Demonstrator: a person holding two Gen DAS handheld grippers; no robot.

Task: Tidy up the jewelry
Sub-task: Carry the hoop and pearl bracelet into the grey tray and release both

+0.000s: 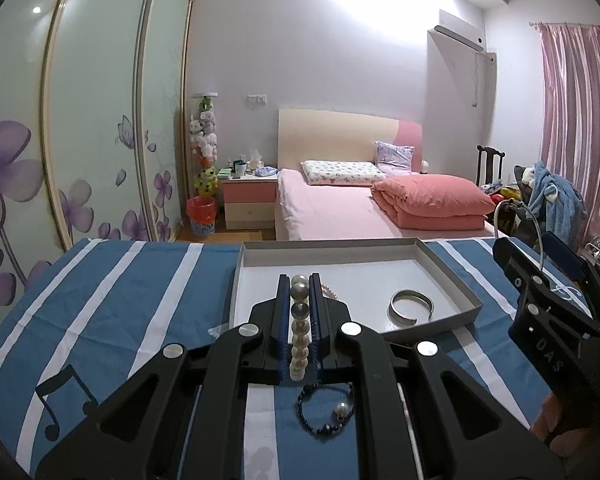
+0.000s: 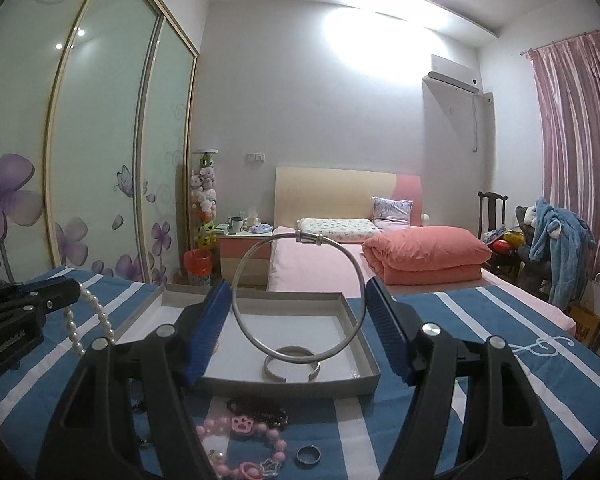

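On a tabletop (image 1: 112,280) draped in a blue cloth with white stripes sits a shallow grey tray (image 1: 452,276) with a white floor. Inside the tray lies an open silver cuff bracelet (image 1: 411,306), towards its near right corner.

The left gripper (image 1: 300,292) hovers over the tray's near left edge, its jaws closed tight on a pearl strand (image 1: 299,332); the beads run in a line between the blue pads, and the rest of the strand hangs down beside the tray. Below this gripper, on the cloth, rests a dark blue bead bracelet (image 1: 325,408) with one pearl on it.

The right gripper (image 2: 298,312) holds a thin silver bangle (image 2: 298,300) upright between wide-spread jaws, each pad touching one side of the hoop, above the tray's near edge. Nearer on the cloth lie a pink bead bracelet (image 2: 240,444) with a paw charm, a dark bead bracelet (image 2: 260,410) and a dark blue ring (image 2: 309,456).
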